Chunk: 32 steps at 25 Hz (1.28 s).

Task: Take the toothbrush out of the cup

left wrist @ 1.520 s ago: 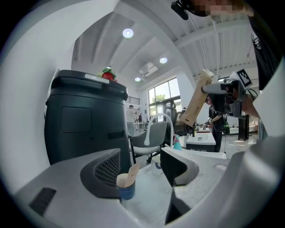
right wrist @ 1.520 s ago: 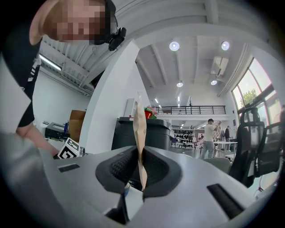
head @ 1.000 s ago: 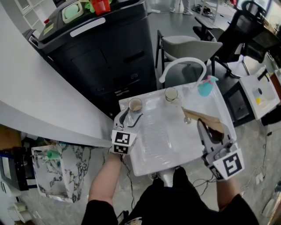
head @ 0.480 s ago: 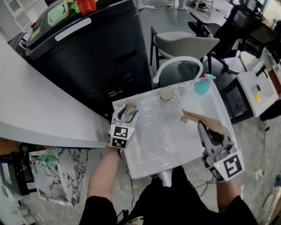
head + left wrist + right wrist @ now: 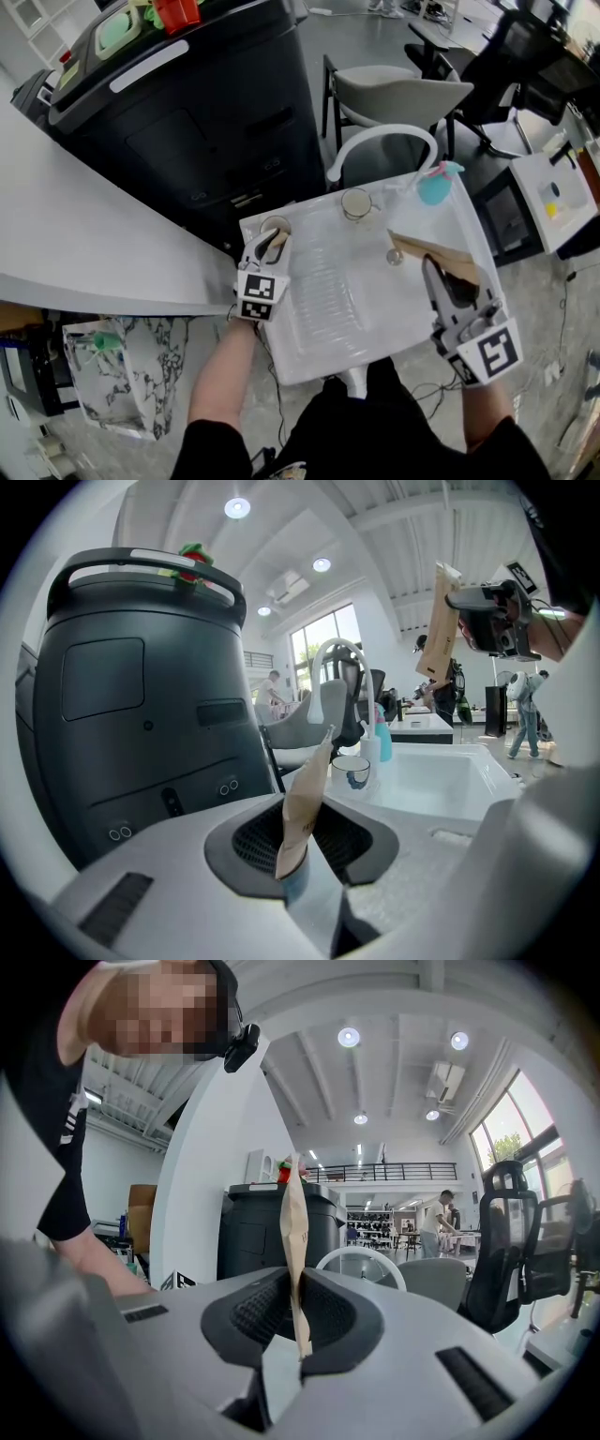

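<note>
A small cup (image 5: 277, 224) stands at the left corner of the white sink unit (image 5: 319, 319), with a brown paper-wrapped toothbrush (image 5: 305, 803) upright in it. My left gripper (image 5: 271, 244) reaches over that cup. Its jaws are closing around the wrapped toothbrush, and a gap still shows on both sides in the left gripper view. My right gripper (image 5: 434, 270) hovers over the sink's right side, shut on a second brown paper-wrapped toothbrush (image 5: 433, 251), which stands upright between the jaws (image 5: 295, 1241). Across the sink, the left gripper view also shows the right gripper (image 5: 487, 621).
A second cup (image 5: 356, 202) and a teal soap bottle (image 5: 433, 185) stand at the sink's back edge by the white arched faucet (image 5: 384, 139). A large black bin (image 5: 197, 122) stands behind the sink. Grey chairs and desks are farther back.
My left gripper moved up to the left cup and its jaws narrowed around the wrapped toothbrush. The right gripper kept its grip and stayed roughly in place.
</note>
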Tool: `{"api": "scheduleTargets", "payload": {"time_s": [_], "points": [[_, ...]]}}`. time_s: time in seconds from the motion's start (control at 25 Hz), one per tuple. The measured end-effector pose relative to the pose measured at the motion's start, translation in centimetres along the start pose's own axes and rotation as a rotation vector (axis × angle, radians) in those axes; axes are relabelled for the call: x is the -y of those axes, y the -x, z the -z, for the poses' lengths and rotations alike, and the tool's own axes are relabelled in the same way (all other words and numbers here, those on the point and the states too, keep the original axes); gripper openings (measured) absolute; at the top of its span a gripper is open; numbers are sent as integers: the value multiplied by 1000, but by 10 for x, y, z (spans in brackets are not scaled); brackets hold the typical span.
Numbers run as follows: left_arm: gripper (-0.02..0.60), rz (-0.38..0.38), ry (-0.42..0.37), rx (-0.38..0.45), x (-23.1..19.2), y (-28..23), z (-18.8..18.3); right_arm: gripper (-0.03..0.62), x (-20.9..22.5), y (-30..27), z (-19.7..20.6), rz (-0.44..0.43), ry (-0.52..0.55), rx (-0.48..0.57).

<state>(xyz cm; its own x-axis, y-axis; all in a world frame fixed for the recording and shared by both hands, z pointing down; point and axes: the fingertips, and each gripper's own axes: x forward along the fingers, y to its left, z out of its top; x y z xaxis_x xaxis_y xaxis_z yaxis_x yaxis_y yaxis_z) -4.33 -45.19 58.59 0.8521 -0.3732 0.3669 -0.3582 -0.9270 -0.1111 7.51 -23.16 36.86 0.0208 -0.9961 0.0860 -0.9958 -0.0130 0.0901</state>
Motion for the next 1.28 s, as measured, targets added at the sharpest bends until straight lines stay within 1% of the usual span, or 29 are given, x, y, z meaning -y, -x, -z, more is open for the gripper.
{"api": "scheduleTargets", "payload": {"time_s": [0.2,0.44,0.6,0.96,1.16,1.28], "points": [[50,-19,-8,12,-4,-1,-1,37,1,-6,6,-9,-14,1],[41,-40,7,41,-9,3,-12,37,8,-12,12,-9,-25,-7],[41,-67,15,68,-12,8,-25,37,11,-18,11,-26,-41,5],[41,-136,32,154,-16,36,-71,35,13,-36,5,-94,-55,32],[40,-185,48,221,-16,59,-102,35,14,-47,3,-151,-62,42],[40,-216,54,239,-12,76,-116,35,12,-54,4,-194,-68,45]]}}
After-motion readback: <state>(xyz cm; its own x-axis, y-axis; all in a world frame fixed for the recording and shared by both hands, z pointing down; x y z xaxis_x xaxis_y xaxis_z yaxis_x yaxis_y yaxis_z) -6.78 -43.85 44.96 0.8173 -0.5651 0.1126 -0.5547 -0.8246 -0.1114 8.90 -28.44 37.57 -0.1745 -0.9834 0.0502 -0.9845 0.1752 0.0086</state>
